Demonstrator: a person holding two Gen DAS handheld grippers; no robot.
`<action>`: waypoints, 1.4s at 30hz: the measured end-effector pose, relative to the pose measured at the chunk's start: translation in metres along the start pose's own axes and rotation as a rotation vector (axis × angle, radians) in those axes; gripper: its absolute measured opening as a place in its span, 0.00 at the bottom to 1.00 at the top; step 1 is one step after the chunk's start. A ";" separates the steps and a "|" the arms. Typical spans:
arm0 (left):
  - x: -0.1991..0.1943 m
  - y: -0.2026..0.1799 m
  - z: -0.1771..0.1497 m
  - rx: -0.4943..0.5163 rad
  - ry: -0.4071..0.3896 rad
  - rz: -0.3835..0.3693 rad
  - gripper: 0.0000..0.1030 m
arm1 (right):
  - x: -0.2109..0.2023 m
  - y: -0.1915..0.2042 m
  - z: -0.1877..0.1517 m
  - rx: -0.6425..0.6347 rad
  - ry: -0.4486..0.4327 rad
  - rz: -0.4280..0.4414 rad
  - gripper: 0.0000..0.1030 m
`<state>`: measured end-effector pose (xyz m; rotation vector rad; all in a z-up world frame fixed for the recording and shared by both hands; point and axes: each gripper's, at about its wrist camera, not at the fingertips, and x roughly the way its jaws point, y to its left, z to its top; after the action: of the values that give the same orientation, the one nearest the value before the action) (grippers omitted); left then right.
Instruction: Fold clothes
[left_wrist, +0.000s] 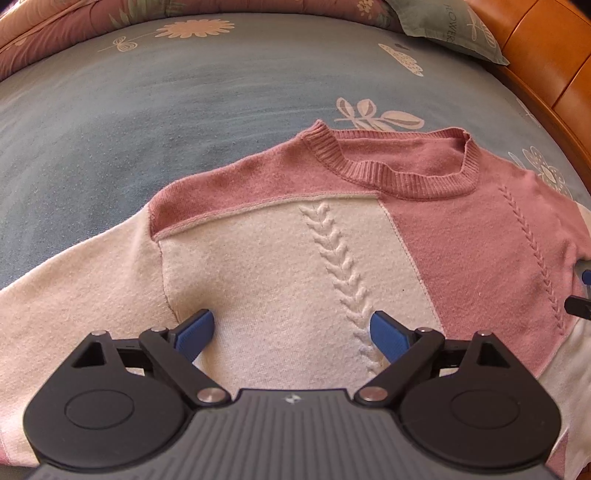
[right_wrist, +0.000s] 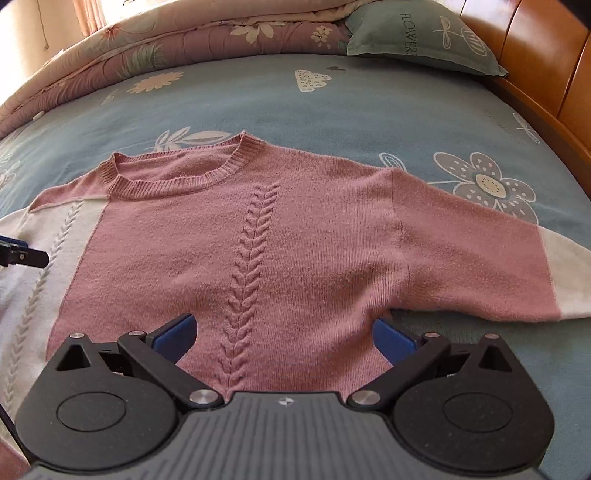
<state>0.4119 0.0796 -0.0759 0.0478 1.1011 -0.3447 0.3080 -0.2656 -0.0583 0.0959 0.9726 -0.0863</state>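
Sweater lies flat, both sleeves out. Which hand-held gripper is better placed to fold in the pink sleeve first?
Right, probably. The right hand-held gripper hangs open over the sweater on its pink half, with the pink sleeve just beside it. The left hand-held gripper, also open, sits over the white half, further away.

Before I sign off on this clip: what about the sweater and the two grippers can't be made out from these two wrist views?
- Sweater hem: both views, covered by each gripper's body.
- White sleeve cuff: left wrist view, cut off by the left edge.
- Other sleeve cuff: right wrist view, cut off by the right edge.
- Contact with the knit: left gripper and right gripper show open jaws; whether the tips touch cannot be told.
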 end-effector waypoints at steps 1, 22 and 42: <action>0.000 -0.001 0.000 0.002 0.000 0.007 0.89 | 0.007 -0.002 -0.005 -0.007 0.030 0.004 1.00; -0.042 -0.052 -0.030 0.200 -0.068 0.045 0.89 | -0.014 0.020 -0.023 -0.120 0.082 0.046 1.00; -0.071 -0.016 -0.052 0.021 -0.103 0.025 0.89 | -0.003 0.020 -0.042 -0.111 0.199 0.029 1.00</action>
<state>0.3331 0.0926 -0.0354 0.0618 0.9947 -0.3323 0.2745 -0.2406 -0.0788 0.0166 1.1719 0.0041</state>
